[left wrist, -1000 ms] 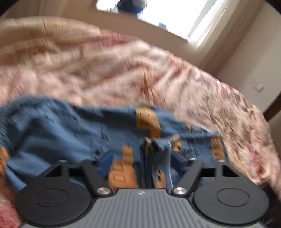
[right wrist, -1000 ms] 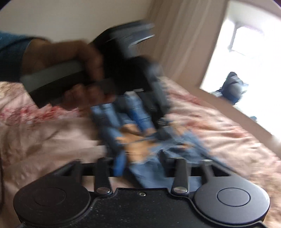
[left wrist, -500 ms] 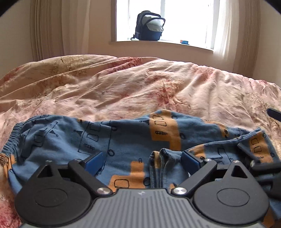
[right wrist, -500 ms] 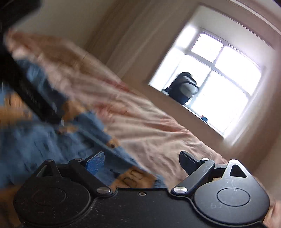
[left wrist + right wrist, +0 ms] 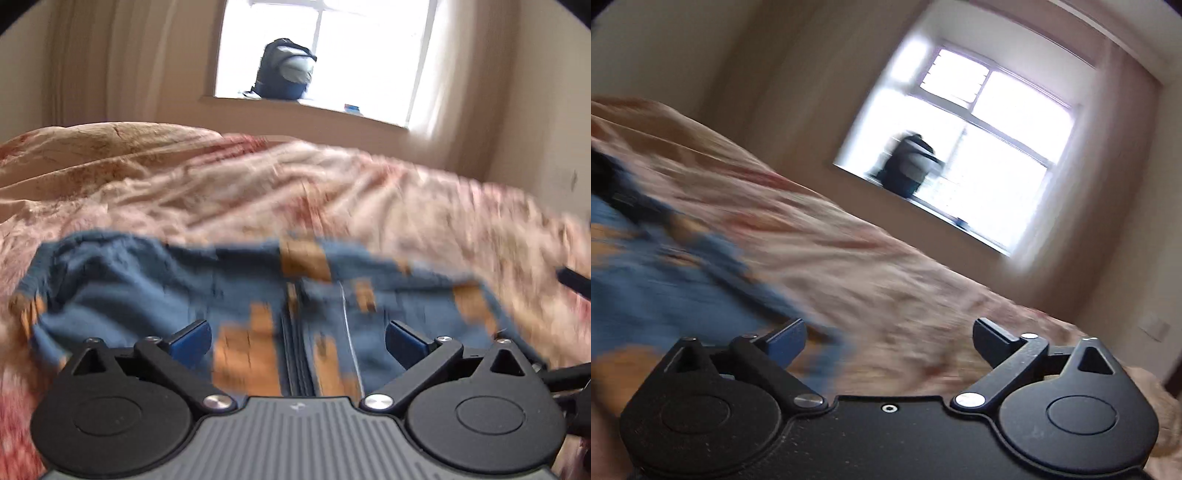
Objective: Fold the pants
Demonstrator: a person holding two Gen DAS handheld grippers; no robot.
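Blue pants with orange patches (image 5: 155, 291) lie spread on the bed, blurred by motion. My left gripper (image 5: 297, 341) is open right above them, a folded ridge of cloth lying between its fingers without being pinched. In the right wrist view the pants (image 5: 657, 295) lie at the left. My right gripper (image 5: 888, 341) is open and empty, over the pants' right edge and the bedspread.
A pink floral bedspread (image 5: 258, 184) covers the bed. A dark backpack (image 5: 286, 70) stands on the windowsill at the back; it also shows in the right wrist view (image 5: 910, 164). Part of the other gripper (image 5: 574, 280) shows at the right edge.
Both grippers have let go and opened, the left after holding a fold of the pants. Both have tilted up and drawn back a little. The right one has swung away to the right.
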